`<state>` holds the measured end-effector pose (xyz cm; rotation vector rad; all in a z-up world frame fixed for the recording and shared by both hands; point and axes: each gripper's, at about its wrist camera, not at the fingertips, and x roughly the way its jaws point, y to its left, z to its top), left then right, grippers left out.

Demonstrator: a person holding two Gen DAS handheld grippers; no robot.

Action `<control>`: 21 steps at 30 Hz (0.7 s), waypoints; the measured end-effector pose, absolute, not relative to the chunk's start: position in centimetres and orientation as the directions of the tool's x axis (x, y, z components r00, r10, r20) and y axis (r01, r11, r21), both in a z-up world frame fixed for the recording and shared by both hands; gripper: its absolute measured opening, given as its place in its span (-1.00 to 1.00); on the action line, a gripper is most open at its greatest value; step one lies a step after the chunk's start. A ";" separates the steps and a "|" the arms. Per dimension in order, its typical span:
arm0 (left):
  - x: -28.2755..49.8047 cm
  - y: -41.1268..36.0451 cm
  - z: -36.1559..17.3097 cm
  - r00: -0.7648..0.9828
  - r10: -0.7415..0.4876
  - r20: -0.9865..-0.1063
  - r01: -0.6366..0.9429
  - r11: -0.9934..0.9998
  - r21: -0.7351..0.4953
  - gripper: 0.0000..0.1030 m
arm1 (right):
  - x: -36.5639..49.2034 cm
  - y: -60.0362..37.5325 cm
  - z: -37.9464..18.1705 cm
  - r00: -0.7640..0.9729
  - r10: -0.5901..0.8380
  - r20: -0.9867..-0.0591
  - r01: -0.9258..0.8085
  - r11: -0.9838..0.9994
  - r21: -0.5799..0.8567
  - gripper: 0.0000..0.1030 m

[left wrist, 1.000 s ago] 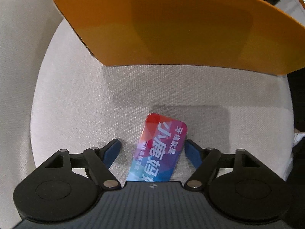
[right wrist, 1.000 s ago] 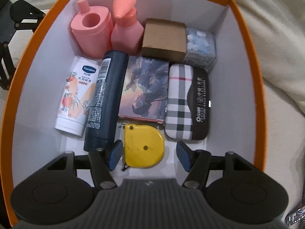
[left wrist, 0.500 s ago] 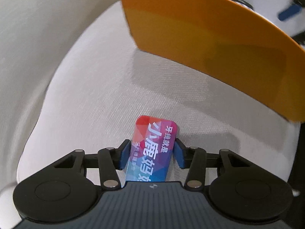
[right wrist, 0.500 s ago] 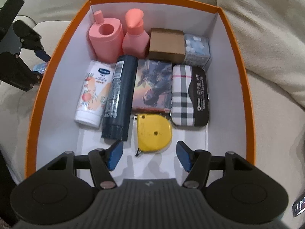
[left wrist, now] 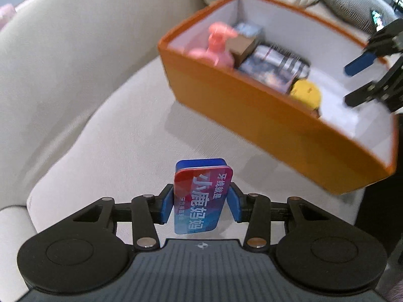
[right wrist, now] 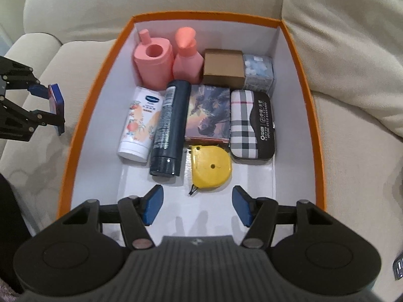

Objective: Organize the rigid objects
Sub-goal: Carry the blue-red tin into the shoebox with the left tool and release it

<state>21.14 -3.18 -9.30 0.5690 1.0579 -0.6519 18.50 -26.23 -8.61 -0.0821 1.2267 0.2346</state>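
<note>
- Left gripper (left wrist: pixel 201 202) jaws pinching small tin (left wrist: pixel 202 198) by its long sides; rigid, light, glossy, likely slippery.
- Orange box (left wrist: pixel 264 105) sitting at 2 o'clock.
- Right gripper (right wrist: pixel 197 205) hovering, jaws spread, empty.

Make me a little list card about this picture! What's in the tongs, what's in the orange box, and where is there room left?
left tongs: shut on the colourful tin, held above the sofa seat, outside the box
right tongs: open, holding nothing, over the box's near end
orange box: on the sofa, open-topped
inside: pink bottles, lotion tube, dark bottle, plaid case, yellow tape measure
free space: bare floor at the near end
</note>
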 end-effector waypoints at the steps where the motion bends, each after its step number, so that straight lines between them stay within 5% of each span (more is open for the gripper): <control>1: 20.7 -3.3 -8.3 0.349 -0.217 -0.912 0.726 0.678 0.116 -0.01 | 18.3 -26.2 -8.3 0.325 0.141 -0.935 -0.228 0.971 0.067 0.20; 7: 17.9 -7.3 -1.9 0.379 -0.309 -0.872 0.795 0.592 0.136 -0.01 | 17.5 -26.4 -5.6 0.383 0.175 -0.907 -0.271 0.960 0.071 0.20; 12: 16.0 -12.5 1.2 0.340 -0.368 -0.865 0.873 0.465 0.145 -0.01 | 17.1 -27.1 -4.1 0.399 0.155 -0.904 -0.337 0.941 0.013 -0.07; 14: 15.5 -14.9 1.0 0.323 -0.369 -0.871 0.902 0.399 0.166 -0.01 | 17.1 -27.7 -3.9 0.392 0.154 -0.907 -0.345 0.938 0.011 -0.34; 21: 16.3 -21.7 -4.3 0.179 -0.256 -0.950 0.953 0.284 0.104 -0.01 | 17.0 -29.6 -3.9 0.406 0.150 -0.902 -0.348 0.938 0.000 -0.41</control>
